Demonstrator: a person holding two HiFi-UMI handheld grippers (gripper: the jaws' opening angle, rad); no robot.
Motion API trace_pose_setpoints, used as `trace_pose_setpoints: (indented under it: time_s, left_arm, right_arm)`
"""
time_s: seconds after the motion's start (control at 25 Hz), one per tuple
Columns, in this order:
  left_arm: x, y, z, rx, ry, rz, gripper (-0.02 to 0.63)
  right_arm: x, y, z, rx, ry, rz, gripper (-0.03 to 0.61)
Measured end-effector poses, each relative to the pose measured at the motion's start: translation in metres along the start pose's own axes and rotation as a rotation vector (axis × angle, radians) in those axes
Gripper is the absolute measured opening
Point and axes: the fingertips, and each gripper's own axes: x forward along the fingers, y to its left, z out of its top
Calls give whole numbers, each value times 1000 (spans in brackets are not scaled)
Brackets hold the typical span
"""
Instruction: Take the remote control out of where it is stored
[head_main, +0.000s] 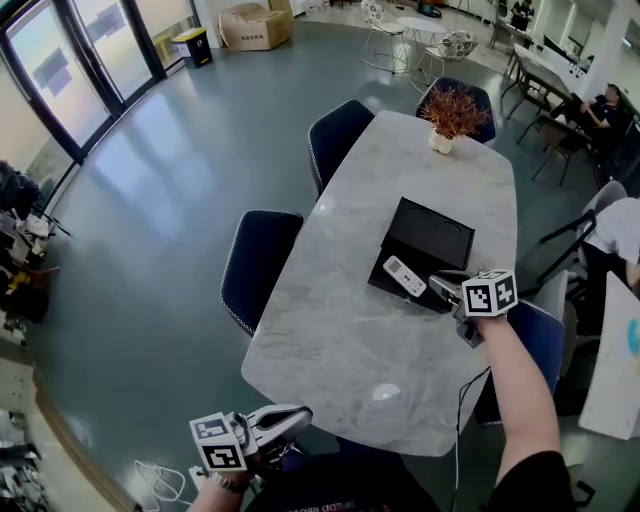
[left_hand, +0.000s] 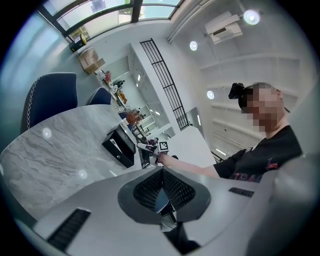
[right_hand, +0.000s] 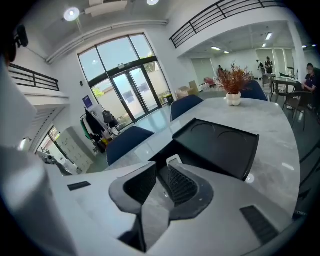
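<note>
Because the remote control (head_main: 404, 276) points its near end at our right gripper (head_main: 438, 290), jaws slightly parted and empty, we favour it; our closed left gripper (head_main: 296, 420) hangs well apart.

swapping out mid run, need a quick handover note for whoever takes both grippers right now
Left gripper: shut, empty, held off the near edge of the marble table.
Right gripper: jaws a little apart at the near corner of the black box, gripping nothing. The remote's end shows just past its jaw tips.
Remote control: lying in the box's base, lid up.
Done: box open, right gripper brought to the remote.
Left: close on the remote and lift it out of the box.
</note>
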Motion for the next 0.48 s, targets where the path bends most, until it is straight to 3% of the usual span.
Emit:
trace_pose_setpoints:
  time_s: [0.2,0.48]
  left_arm:
    - [0,6,-7,-10,-30,43,3]
    - [-1,6,-13,-22,-67,91,3]
  right_arm:
    - [29,-34,-5,-52,126,-36,100]
    - [66,-51,-21,-56,288,-23,140]
